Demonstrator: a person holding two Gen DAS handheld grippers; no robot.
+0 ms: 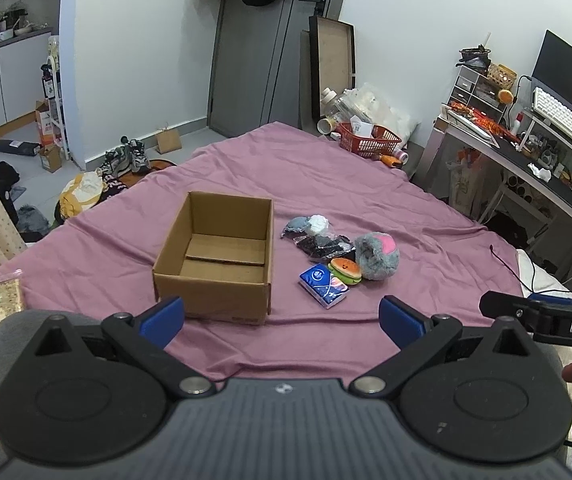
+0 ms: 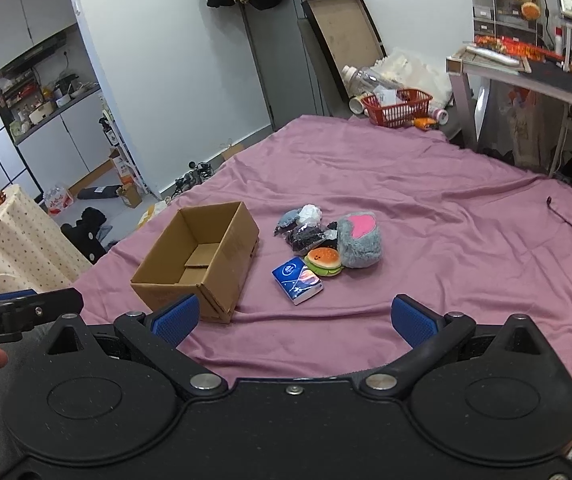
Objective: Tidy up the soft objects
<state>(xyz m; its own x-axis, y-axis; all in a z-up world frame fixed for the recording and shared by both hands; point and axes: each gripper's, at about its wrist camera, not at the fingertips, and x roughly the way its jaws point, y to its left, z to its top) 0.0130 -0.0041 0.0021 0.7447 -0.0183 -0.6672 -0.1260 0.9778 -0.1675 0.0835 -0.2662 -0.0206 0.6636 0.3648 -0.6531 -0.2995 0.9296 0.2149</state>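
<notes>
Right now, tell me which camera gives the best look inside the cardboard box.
Left wrist: it faces the cardboard box squarely, showing its bare floor and all inner walls. The right wrist sees it at an angle, with the near wall hiding part of the floor.
</notes>
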